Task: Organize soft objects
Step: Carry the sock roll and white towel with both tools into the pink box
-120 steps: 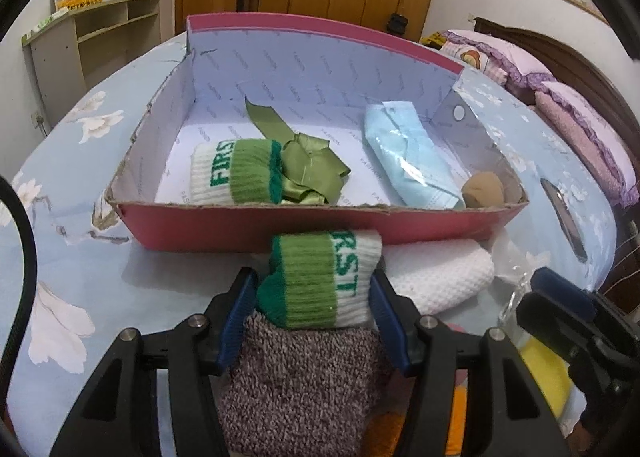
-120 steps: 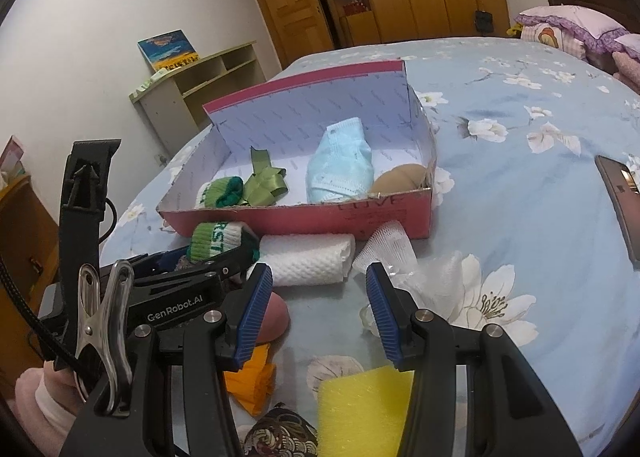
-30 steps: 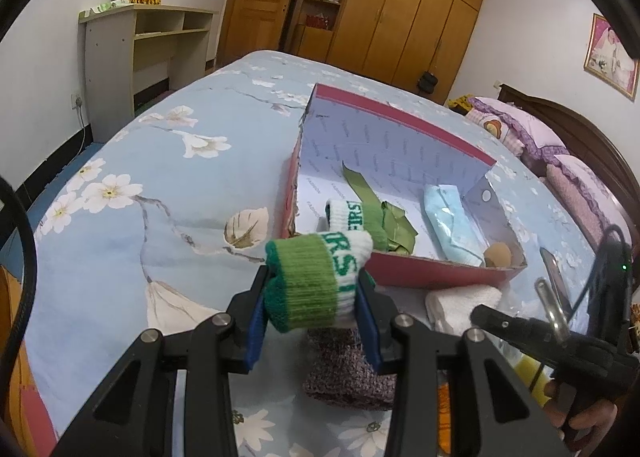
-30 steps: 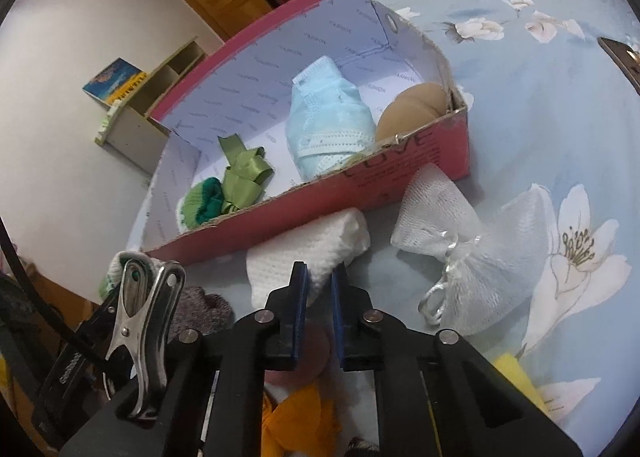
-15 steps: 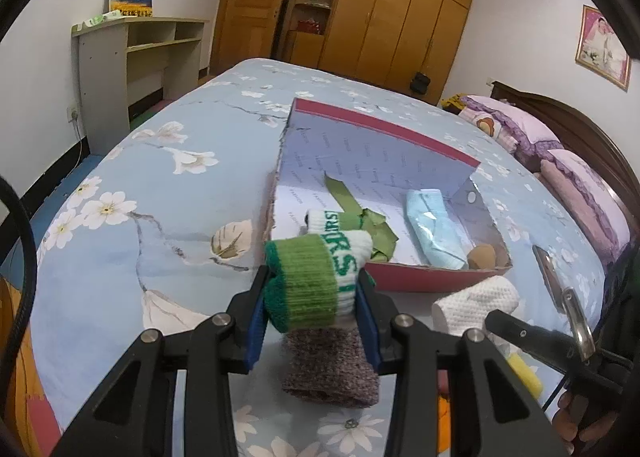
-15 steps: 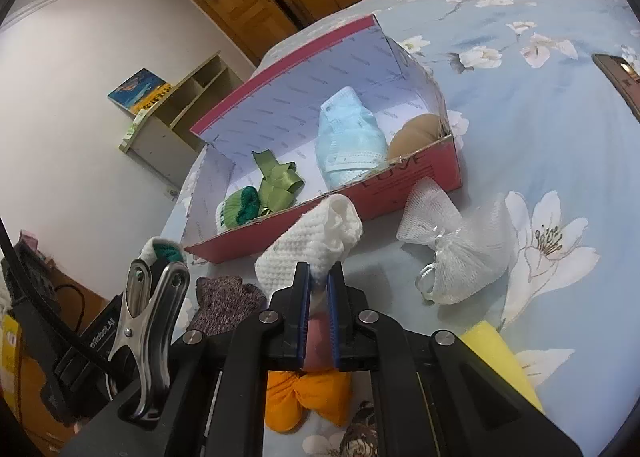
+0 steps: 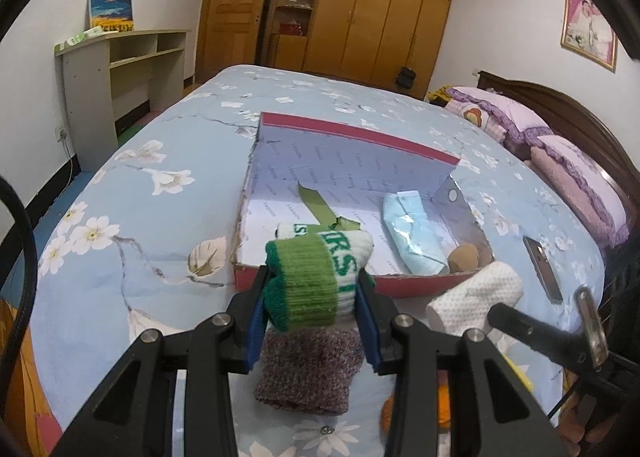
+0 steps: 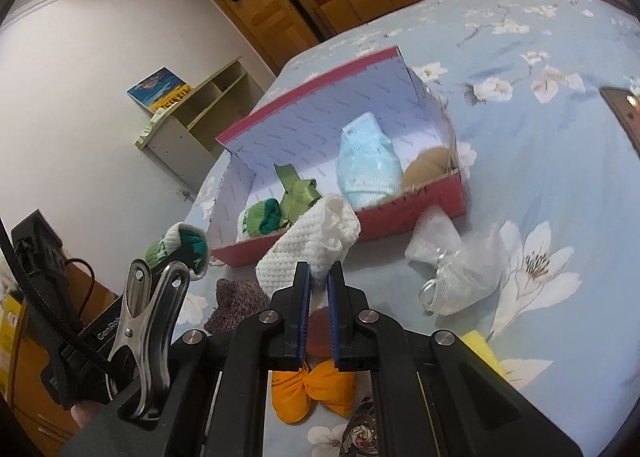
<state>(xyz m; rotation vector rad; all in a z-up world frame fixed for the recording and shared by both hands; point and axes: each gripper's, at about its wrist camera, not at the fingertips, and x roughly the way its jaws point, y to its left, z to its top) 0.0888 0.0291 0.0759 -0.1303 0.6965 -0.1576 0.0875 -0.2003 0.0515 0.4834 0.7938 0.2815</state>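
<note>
Only in right wrist view: orange pouch (image 8: pixel 310 387), mesh bag (image 8: pixel 456 263) on bedspread (image 8: pixel 560 177). Left gripper (image 7: pixel 314 297) clamped on green-and-white rolled sock (image 7: pixel 316 281); right gripper (image 8: pixel 318 281) pinching white knit roll (image 8: pixel 310 243), both before pink box (image 7: pixel 400 285).

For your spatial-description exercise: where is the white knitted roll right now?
In the right wrist view, the white knitted roll is pinched at its near end by the right tongs, raised before the red box.
</note>
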